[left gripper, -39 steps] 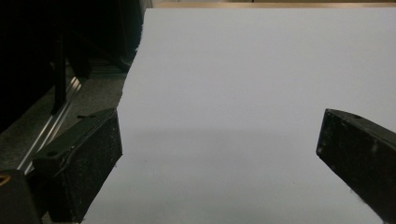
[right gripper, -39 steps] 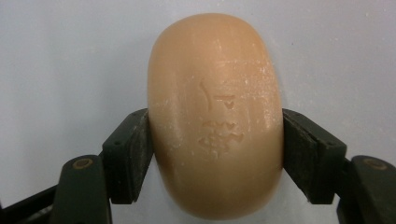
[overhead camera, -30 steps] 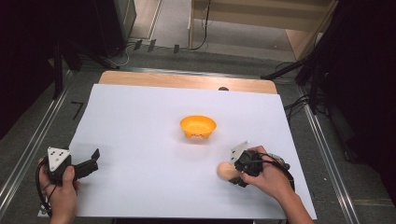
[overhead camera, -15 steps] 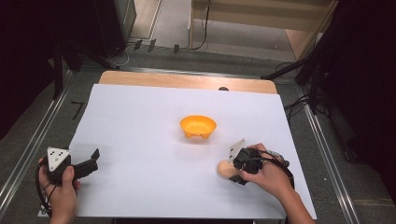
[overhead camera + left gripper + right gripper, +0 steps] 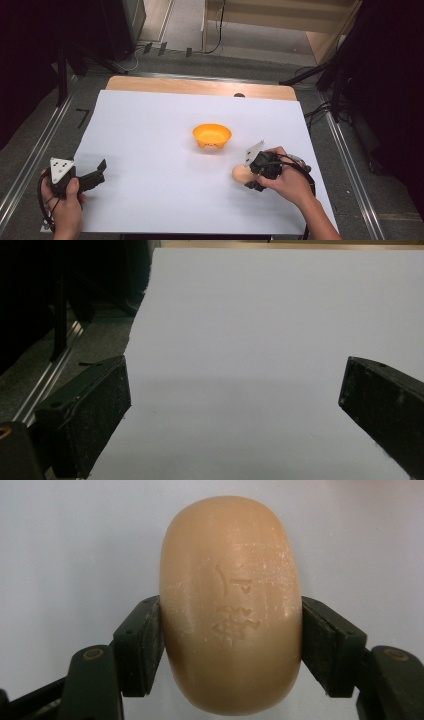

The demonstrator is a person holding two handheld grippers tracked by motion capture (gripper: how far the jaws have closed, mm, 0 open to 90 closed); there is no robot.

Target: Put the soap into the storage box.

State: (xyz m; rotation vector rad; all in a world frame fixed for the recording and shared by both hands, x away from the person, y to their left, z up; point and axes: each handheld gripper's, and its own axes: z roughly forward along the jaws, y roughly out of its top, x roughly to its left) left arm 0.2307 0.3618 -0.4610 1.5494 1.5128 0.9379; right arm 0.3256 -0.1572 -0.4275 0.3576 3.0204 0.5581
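Here, right gripper (image 5: 231,645) clamped on tan soap bar (image 5: 231,605), left gripper (image 5: 235,405) wide open, empty.

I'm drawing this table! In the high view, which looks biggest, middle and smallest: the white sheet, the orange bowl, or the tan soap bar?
1. White paper sheet, by far the largest.
2. Orange plastic bowl.
3. Tan oval soap bar, smallest, though the right gripper clamped on it hides part.
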